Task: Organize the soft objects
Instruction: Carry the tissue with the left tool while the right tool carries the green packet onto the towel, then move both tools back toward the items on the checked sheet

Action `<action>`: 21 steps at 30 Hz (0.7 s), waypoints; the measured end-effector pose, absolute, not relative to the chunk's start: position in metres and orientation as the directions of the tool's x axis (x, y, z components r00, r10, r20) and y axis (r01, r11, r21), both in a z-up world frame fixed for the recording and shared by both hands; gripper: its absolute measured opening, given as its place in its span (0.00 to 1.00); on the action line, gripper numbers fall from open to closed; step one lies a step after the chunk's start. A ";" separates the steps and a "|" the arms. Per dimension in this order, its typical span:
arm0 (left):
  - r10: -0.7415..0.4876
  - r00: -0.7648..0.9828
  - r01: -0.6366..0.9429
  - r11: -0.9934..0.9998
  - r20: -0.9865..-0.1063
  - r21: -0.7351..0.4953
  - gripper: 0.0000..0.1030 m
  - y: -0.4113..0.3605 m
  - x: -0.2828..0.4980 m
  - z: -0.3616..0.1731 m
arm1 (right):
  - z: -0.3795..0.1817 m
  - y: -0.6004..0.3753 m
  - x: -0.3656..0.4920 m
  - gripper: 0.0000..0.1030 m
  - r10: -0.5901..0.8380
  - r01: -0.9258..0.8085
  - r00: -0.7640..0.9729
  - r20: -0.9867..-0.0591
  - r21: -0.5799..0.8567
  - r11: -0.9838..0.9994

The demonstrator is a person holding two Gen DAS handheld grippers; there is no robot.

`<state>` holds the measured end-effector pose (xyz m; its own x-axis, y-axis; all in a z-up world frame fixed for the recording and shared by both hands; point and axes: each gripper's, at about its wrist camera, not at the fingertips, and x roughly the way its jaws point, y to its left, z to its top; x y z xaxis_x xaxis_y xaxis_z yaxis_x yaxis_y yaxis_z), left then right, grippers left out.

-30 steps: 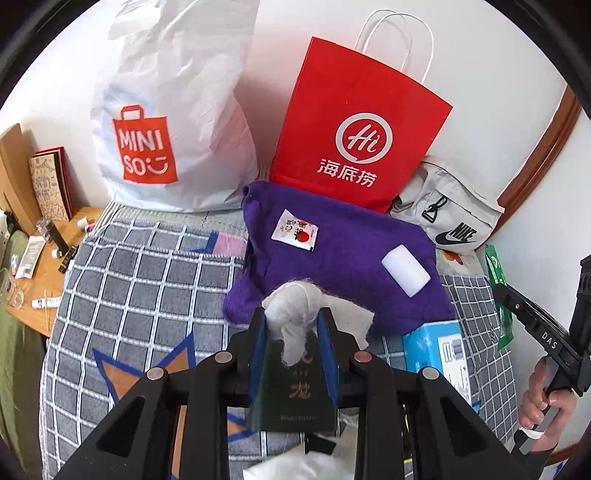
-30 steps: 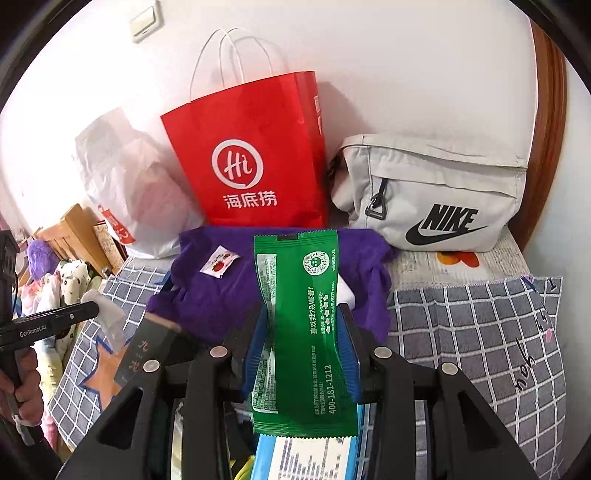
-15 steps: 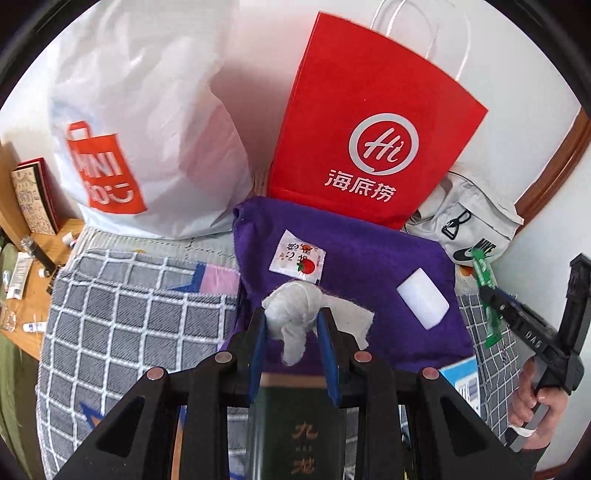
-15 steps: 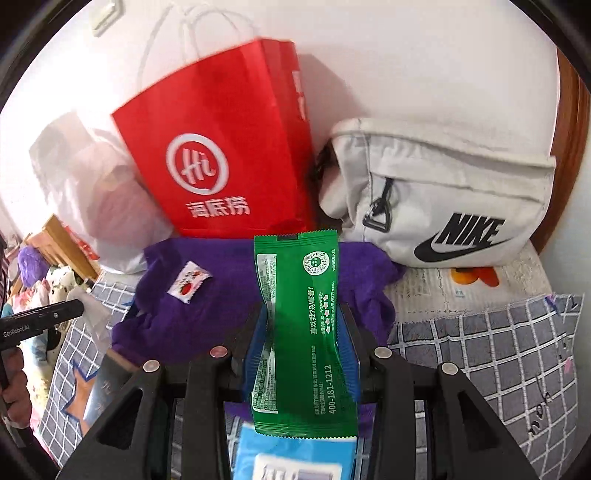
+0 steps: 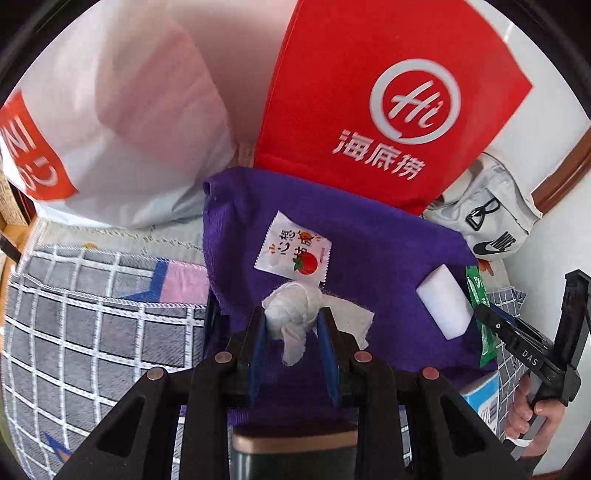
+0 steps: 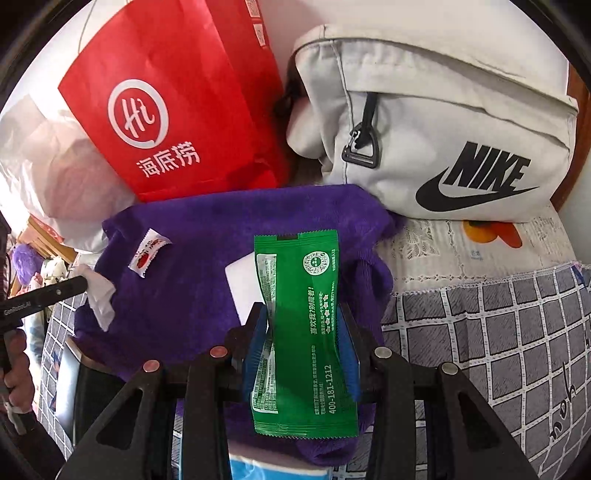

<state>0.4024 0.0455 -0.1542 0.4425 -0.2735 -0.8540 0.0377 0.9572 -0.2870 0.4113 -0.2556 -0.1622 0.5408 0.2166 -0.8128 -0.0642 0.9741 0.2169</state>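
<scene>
Left hand-held gripper (image 5: 291,323): clenched on a wad of white tissue (image 5: 292,314), held over the near edge of the purple towel (image 5: 369,266).
Right hand-held gripper (image 6: 303,325): grasping a green sachet (image 6: 301,332) upright, above the towel's right part.
On the towel: a small white sachet with a tomato print (image 5: 293,249) near the middle; a white block (image 5: 445,301) toward its right side.
Under the towel: a bed cover in grey with white checks (image 5: 74,332).
Behind the towel: a red paper bag (image 5: 388,92), upright against the white wall (image 6: 406,18).
Left of the red bag: a white plastic bag (image 5: 122,122).
Right of the red bag: a pale grey Nike pouch (image 6: 443,129), touching the towel's far corner.
Near edge of the towel: a light blue packet (image 6: 273,470) and a dark box (image 5: 293,458), partly hidden.
</scene>
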 end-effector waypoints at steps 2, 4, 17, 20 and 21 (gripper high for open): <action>-0.289 0.429 0.039 0.952 -0.856 -0.302 0.25 0.045 0.405 -0.162 | -0.166 -0.256 0.413 0.37 0.214 -0.057 0.541 -0.813 0.218 0.974; -0.303 0.416 0.050 0.949 -0.858 -0.311 0.25 0.042 0.406 -0.168 | -0.168 -0.256 0.414 0.37 0.212 -0.053 0.544 -0.812 0.219 0.974; -0.308 0.352 0.052 0.949 -0.884 -0.310 0.46 0.038 0.416 -0.187 | -0.175 -0.244 0.418 0.73 0.219 -0.119 0.537 -0.815 0.183 0.976; -0.285 0.381 0.057 0.957 -0.880 -0.285 0.59 0.033 0.414 -0.181 | -0.165 -0.239 0.413 0.81 0.181 -0.130 0.582 -0.792 0.130 0.983; -0.280 0.387 0.061 0.959 -0.879 -0.278 0.59 0.033 0.413 -0.178 | -0.162 -0.238 0.411 0.81 0.174 -0.130 0.593 -0.786 0.120 0.984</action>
<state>0.4133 0.0331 -0.1785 0.3871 -0.2796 -0.8786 0.0612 0.9586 -0.2781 0.4112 -0.2385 -0.1620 0.5927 0.1743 -0.7863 -0.1295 0.9842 0.1205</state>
